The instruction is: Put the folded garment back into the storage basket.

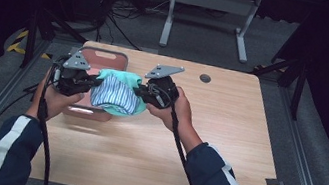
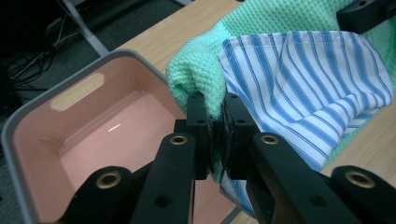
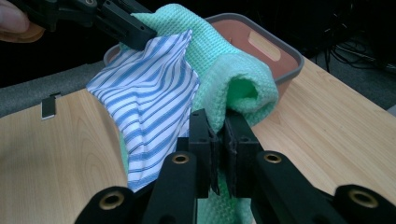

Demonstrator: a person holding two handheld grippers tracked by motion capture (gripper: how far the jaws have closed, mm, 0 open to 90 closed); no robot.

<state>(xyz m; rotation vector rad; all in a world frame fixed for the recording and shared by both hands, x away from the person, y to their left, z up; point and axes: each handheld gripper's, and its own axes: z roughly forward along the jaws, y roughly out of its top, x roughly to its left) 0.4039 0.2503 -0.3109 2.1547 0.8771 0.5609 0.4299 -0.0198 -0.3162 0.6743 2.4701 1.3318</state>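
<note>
A bundle of two cloths hangs between my grippers above the table: a mint-green waffle towel [image 1: 129,79] [image 2: 261,21] [image 3: 219,60] and a blue-and-white striped cloth [image 1: 112,95] [image 2: 308,79] [image 3: 149,102]. My left gripper [image 1: 95,82] [image 2: 217,122] is shut on the bundle's left edge, over the pink tub [image 1: 79,110] [image 2: 98,121] [image 3: 275,46]. At the bundle's right edge my right gripper [image 1: 138,91] [image 3: 218,133] is shut on the cloth. The cloths sag between the two grips, partly above the tub's right rim.
The tub with a grey rim sits at the wooden table's [image 1: 226,133] back left and looks empty inside. A round cable hole [image 1: 205,78] lies at the back. A white frame [image 1: 208,1] and cables stand on the floor beyond.
</note>
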